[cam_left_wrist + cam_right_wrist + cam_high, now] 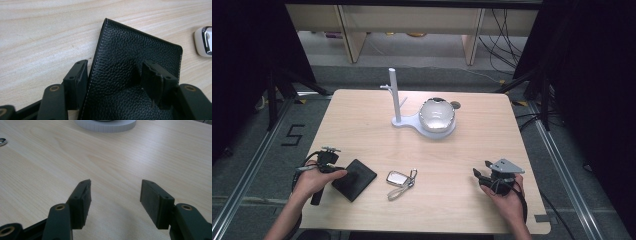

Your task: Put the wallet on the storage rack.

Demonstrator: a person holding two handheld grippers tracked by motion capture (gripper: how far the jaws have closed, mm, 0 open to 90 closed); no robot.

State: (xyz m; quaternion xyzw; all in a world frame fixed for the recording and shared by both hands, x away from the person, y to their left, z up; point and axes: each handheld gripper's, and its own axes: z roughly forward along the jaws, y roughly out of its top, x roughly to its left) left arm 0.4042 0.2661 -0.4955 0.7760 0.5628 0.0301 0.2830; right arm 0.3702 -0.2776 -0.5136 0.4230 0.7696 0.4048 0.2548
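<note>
A black leather wallet (354, 179) lies flat near the table's front left. My left gripper (342, 171) is open at the wallet's near corner. In the left gripper view the wallet (130, 57) runs between the jaws: the left jaw stands beside its stitched edge and the right jaw hangs over its surface. A silver key fob (398, 178) with a ring and strap lies just right of the wallet, and its white corner (203, 41) shows in the left gripper view. My right gripper (479, 176) is open at the front right, with bare table between its jaws (116, 182).
A white stand (396, 100) with an upright post sits at the table's back middle. Its round base carries a shiny silver dome (437, 114). The base's rim (107, 125) shows ahead in the right gripper view. A small dark disc (455, 105) lies behind the dome.
</note>
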